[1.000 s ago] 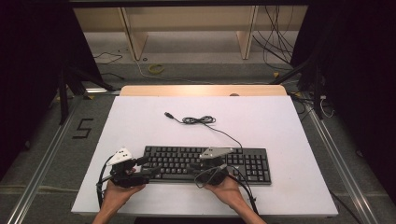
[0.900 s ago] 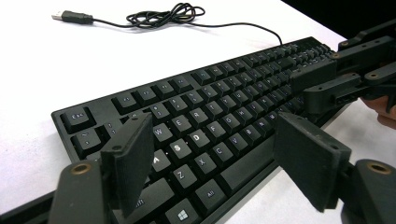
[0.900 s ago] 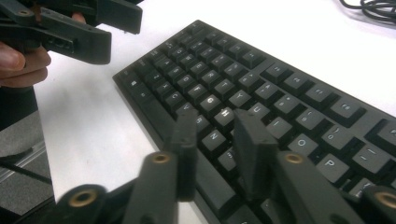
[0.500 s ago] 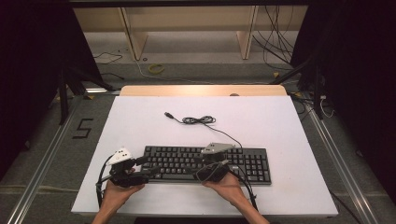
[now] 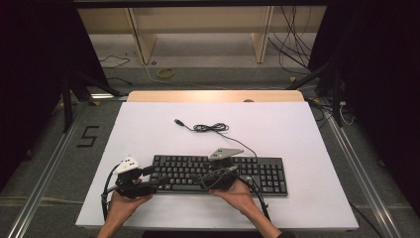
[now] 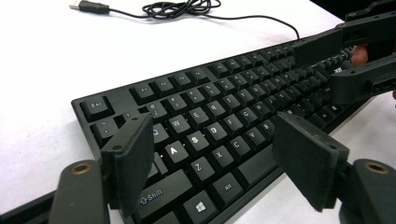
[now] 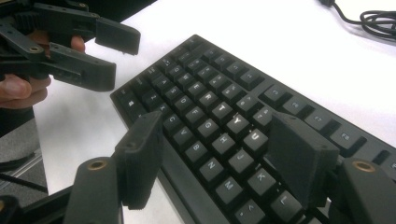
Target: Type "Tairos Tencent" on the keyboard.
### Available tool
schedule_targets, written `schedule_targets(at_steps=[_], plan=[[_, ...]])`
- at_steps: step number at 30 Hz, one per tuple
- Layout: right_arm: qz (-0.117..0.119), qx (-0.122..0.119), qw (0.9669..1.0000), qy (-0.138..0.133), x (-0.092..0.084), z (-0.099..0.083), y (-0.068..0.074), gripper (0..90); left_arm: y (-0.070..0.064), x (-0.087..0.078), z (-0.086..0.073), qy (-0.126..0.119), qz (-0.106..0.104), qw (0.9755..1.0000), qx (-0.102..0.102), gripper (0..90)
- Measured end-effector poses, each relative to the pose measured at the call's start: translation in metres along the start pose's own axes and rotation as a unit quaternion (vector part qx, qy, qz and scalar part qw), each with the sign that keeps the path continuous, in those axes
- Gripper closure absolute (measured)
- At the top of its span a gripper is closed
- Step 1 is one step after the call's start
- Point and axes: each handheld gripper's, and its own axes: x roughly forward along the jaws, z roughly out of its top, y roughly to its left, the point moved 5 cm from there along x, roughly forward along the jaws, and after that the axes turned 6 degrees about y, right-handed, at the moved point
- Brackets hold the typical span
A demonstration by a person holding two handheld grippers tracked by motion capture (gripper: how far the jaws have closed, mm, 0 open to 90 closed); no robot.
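A black keyboard (image 5: 262,173) lies across the near half of the white table, and its cable runs back to a loose coil (image 5: 210,128) with a USB plug. My left gripper (image 5: 157,179) points right over the keyboard's left end. It is open above the letter keys (image 6: 196,140) and grips nothing. My right gripper (image 5: 200,179) points left over the middle of the keyboard. Its jaws have just been opening and stand wide above the keys (image 7: 224,135), holding nothing. In each gripper view the other gripper sits farther along the keyboard (image 6: 348,60) (image 7: 112,56).
The white table top (image 5: 148,124) has bare room behind and to both sides of the keyboard. A wooden strip (image 5: 213,95) runs along its far edge. Beyond it are floor cables (image 5: 166,73) and wooden shelf legs.
The grey plate on my right gripper has shifted a little toward the far side of the keyboard. The left hand and the keyboard have stayed put.
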Motion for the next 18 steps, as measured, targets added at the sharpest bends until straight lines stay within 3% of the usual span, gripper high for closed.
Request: schedule_targets(at_steps=[8, 18], plan=[[0.000, 0.000, 1.0000, 0.002, 0.007, 0.005, 0.001, 36.3, 0.004, 0.000, -0.002, 0.011, 0.006, 0.9998, -0.012, 36.3], [0.002, -0.001, 1.0000, 0.009, 0.018, 0.014, 0.003, 36.2, 0.010, 0.002, -0.007, 0.038, 0.025, 0.9989, -0.015, 59.3]])
